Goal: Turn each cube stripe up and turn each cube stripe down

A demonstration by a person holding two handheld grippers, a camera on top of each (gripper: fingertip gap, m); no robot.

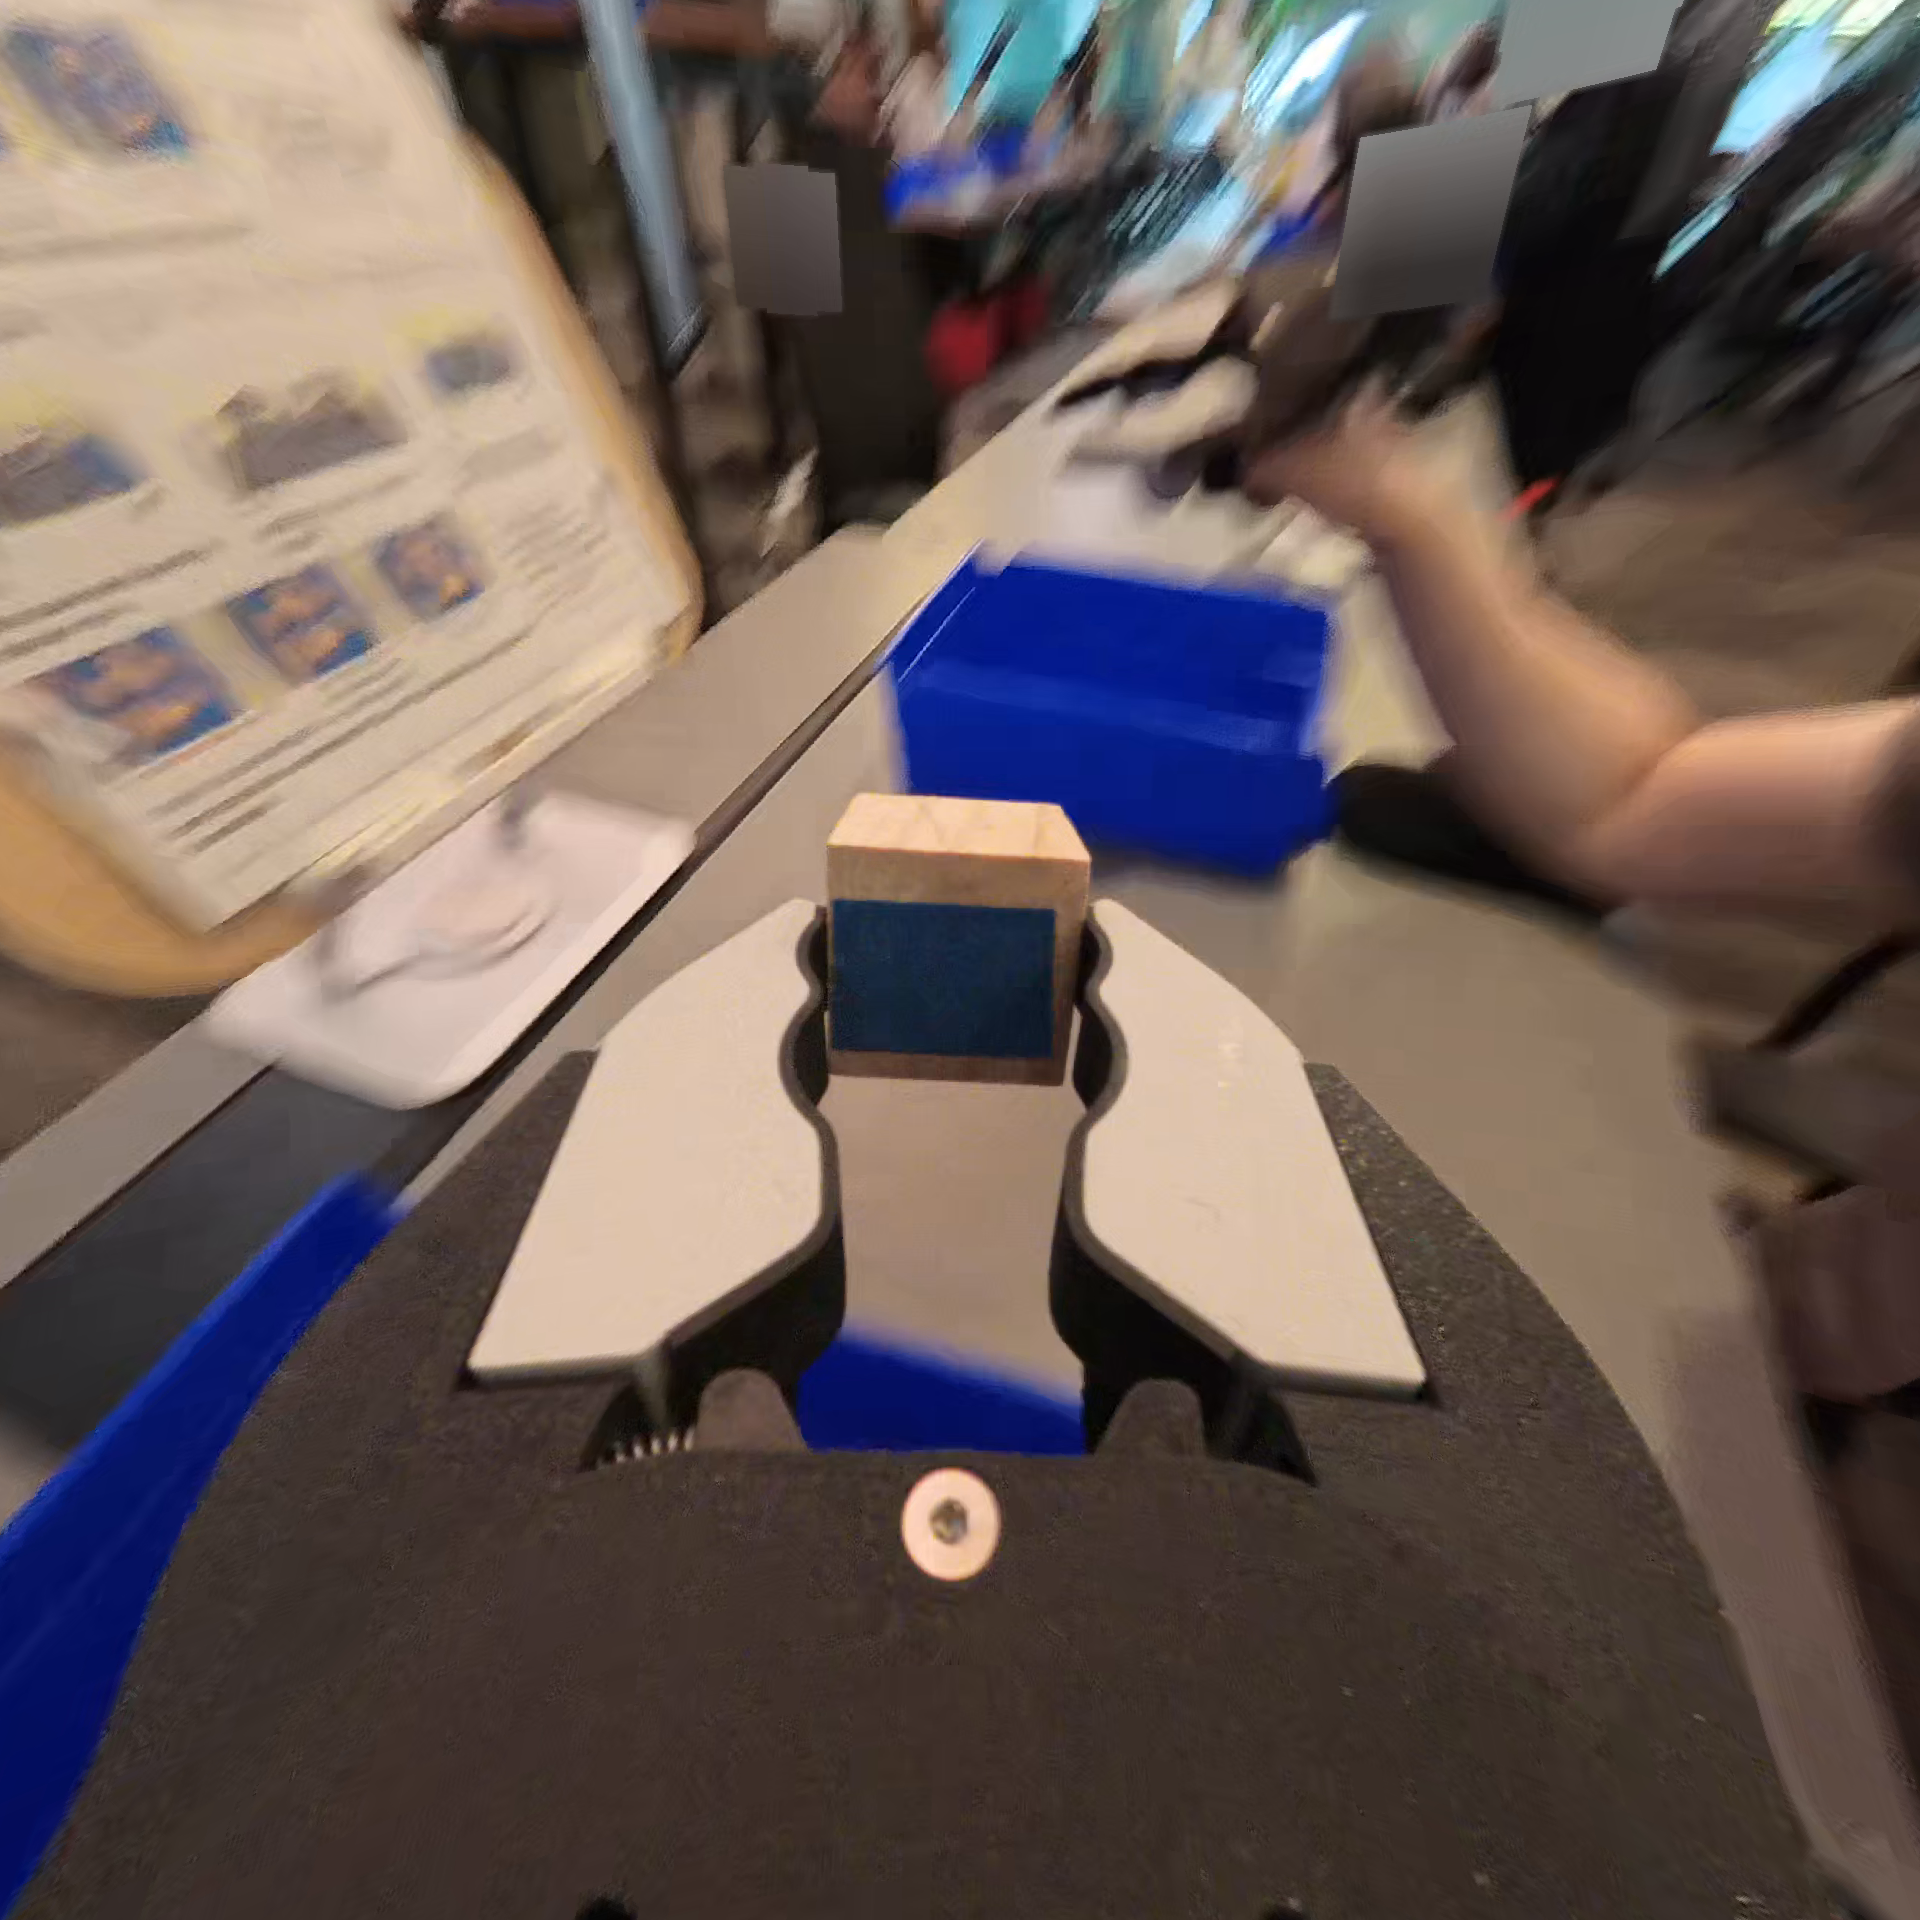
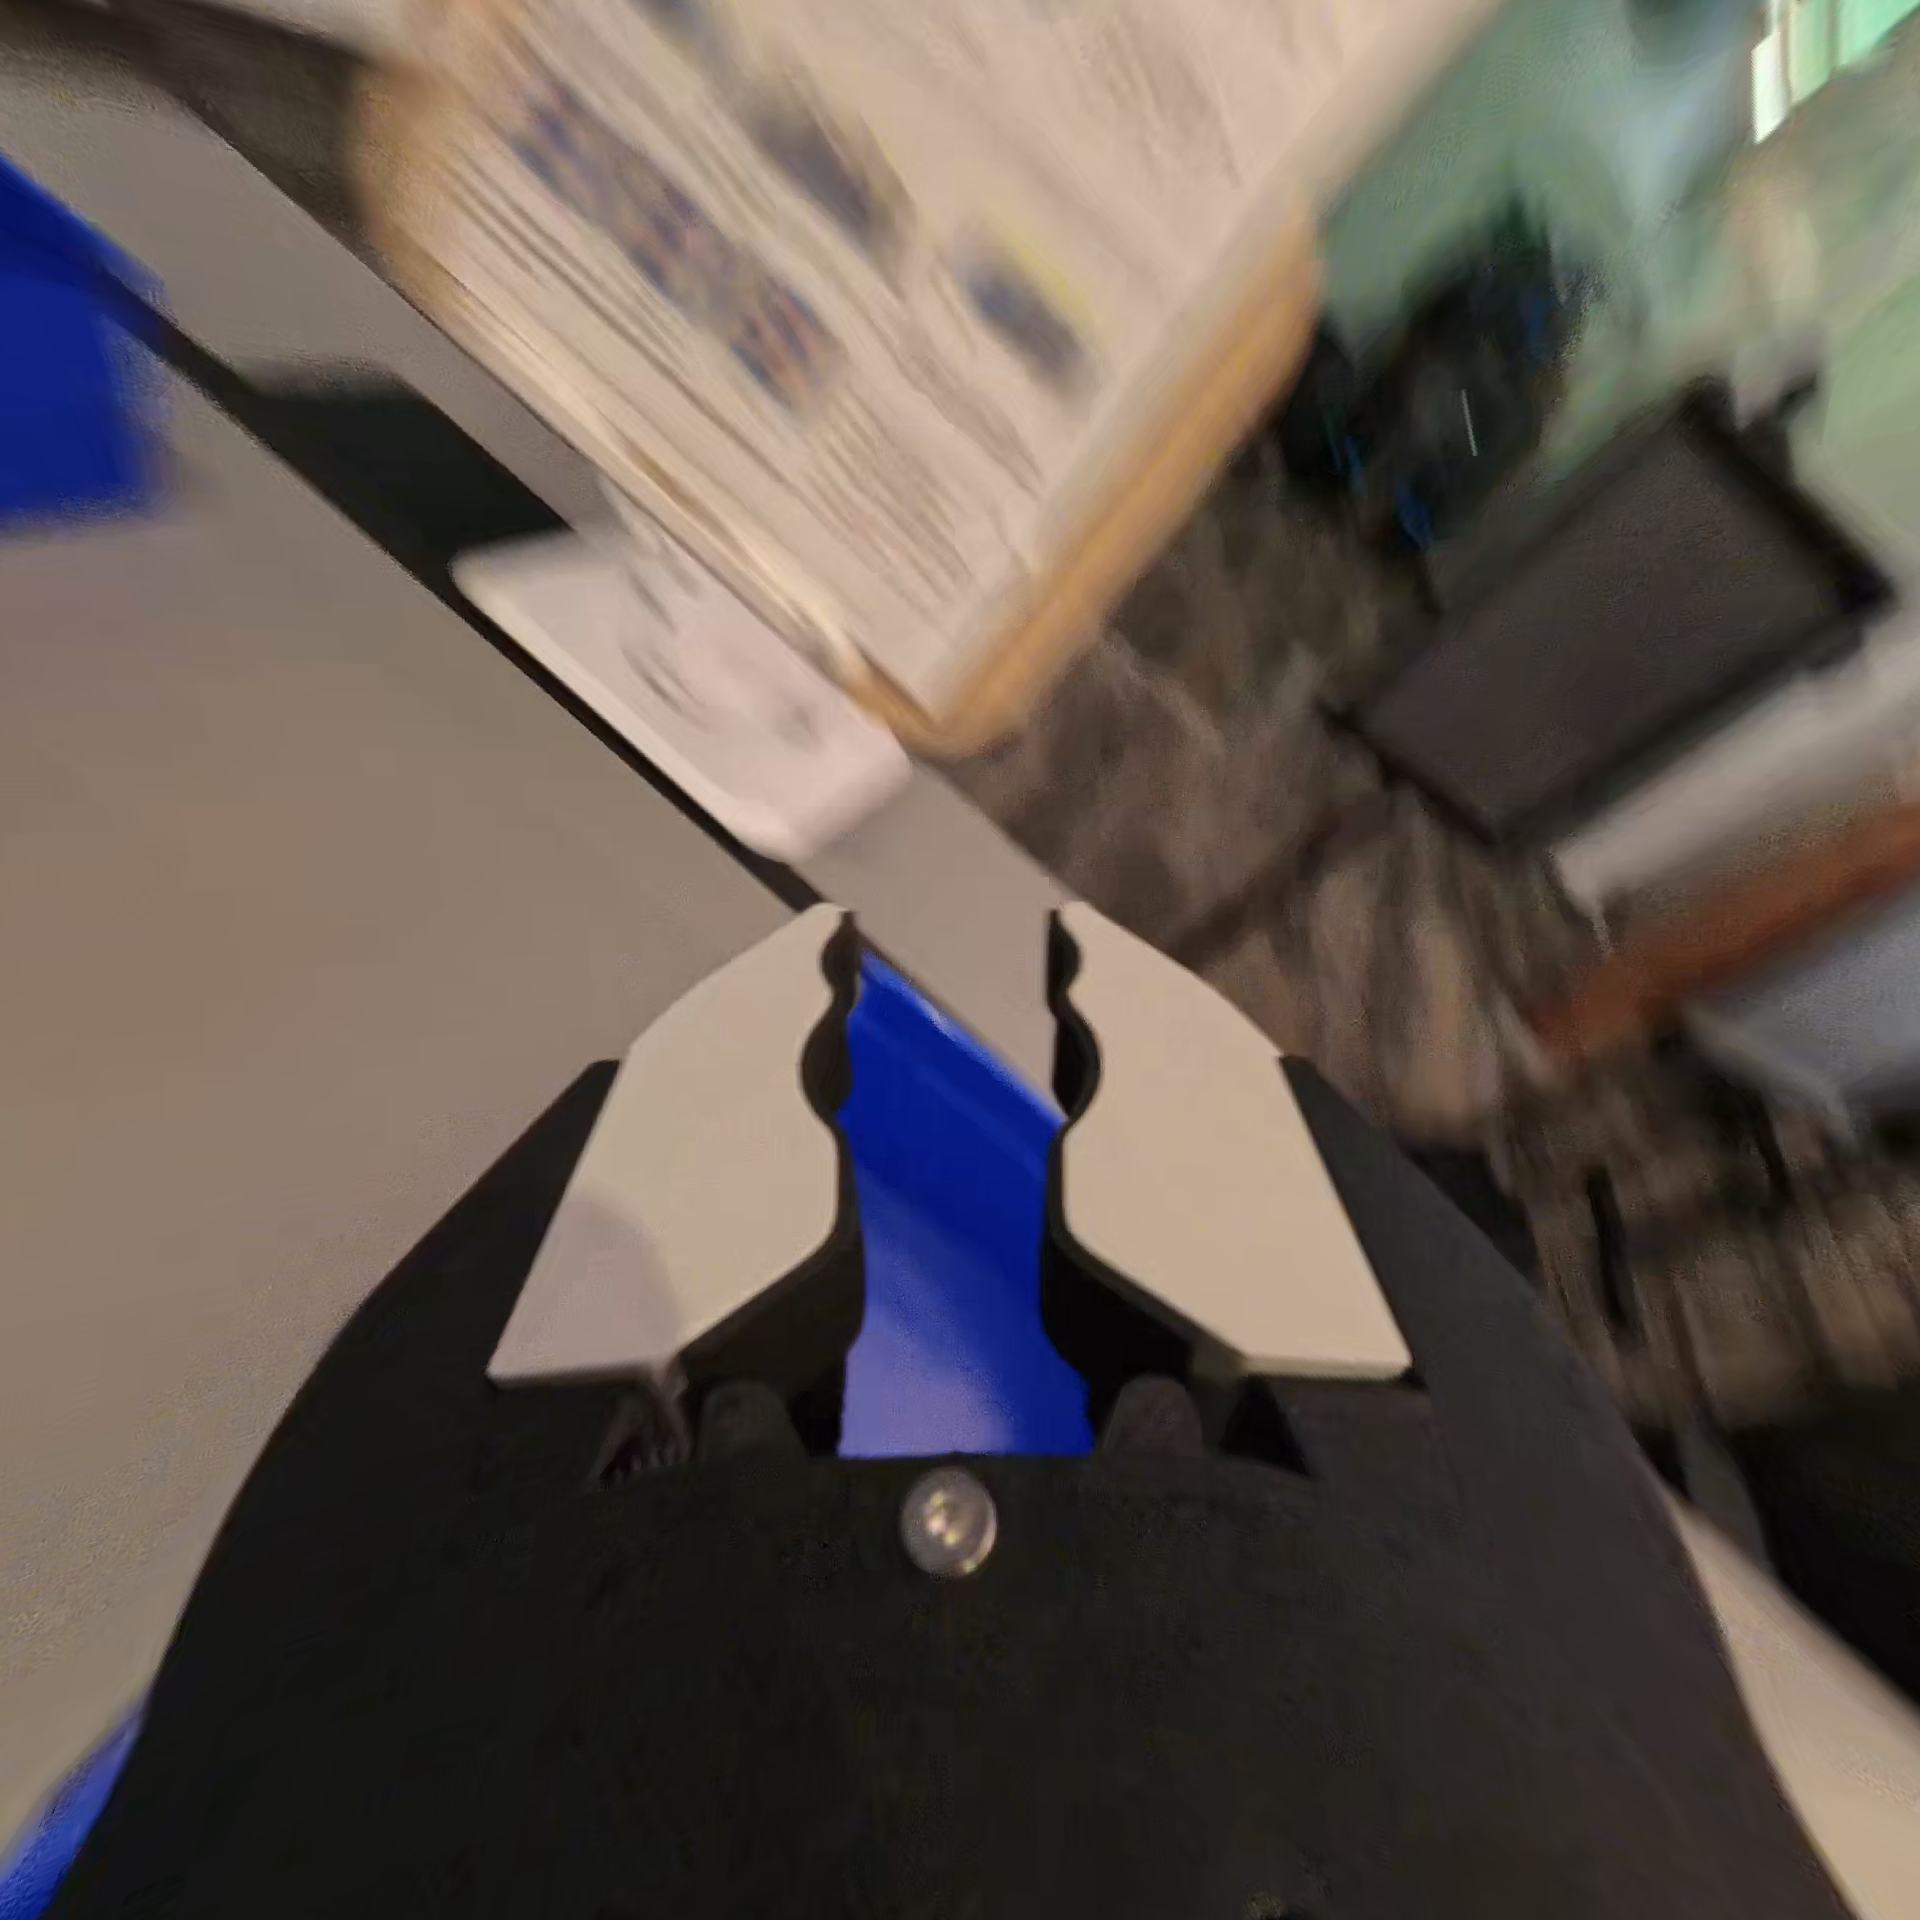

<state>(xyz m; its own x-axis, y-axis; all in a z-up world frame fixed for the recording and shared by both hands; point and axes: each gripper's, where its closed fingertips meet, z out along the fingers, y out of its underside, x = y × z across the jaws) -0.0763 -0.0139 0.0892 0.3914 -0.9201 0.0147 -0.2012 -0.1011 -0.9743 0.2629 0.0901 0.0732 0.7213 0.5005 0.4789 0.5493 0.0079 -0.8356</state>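
The left gripper (image 1: 951,987) jaws clamp the wooden cube (image 1: 958,894), blue stripe (image 1: 943,979) facing back toward the camera; the right gripper (image 2: 948,971) gapes empty.

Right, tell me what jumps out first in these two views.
A small wooden cube with a dark blue patch facing the camera is pinched between the left gripper's grey fingers, above the grey table. Behind it sits a bright blue plastic bin. The right gripper is empty, its fingers apart, tilted toward a blurred poster board.
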